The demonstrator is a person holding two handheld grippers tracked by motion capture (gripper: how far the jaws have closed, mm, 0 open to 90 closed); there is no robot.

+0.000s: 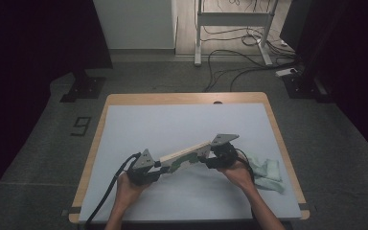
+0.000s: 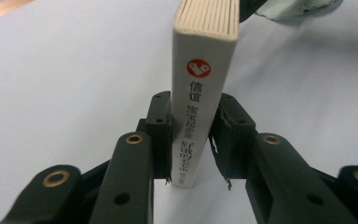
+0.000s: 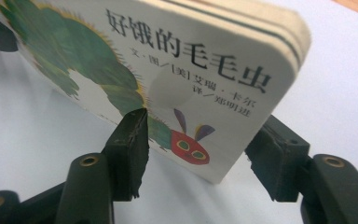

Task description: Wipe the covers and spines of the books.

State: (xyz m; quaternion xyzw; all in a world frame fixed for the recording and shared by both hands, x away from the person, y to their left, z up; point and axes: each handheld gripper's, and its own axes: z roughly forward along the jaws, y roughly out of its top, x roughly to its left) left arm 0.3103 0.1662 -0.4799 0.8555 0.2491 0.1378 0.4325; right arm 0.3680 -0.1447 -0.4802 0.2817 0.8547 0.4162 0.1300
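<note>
A thick board book (image 1: 184,155) with a green caterpillar on its cover (image 3: 191,56) hangs above the white mat, slanting up to the right between my two grippers. My left gripper (image 1: 159,167) is shut on its lower left end. In the left gripper view the white spine (image 2: 205,56) with a red logo stands upright, and both pads of that gripper (image 2: 193,140) press its sides. My right gripper (image 1: 210,155) grips the upper right end. In the right gripper view one jaw of that gripper (image 3: 204,122) lies on the cover by the caterpillar's red head, the other behind the book's edge.
A crumpled pale green cloth (image 1: 268,175) lies on the mat just right of my right hand, also showing as the cloth (image 2: 289,7) beyond the book. The white mat (image 1: 182,120) covers a wooden table (image 1: 187,98). Cables and a desk frame stand on the floor beyond.
</note>
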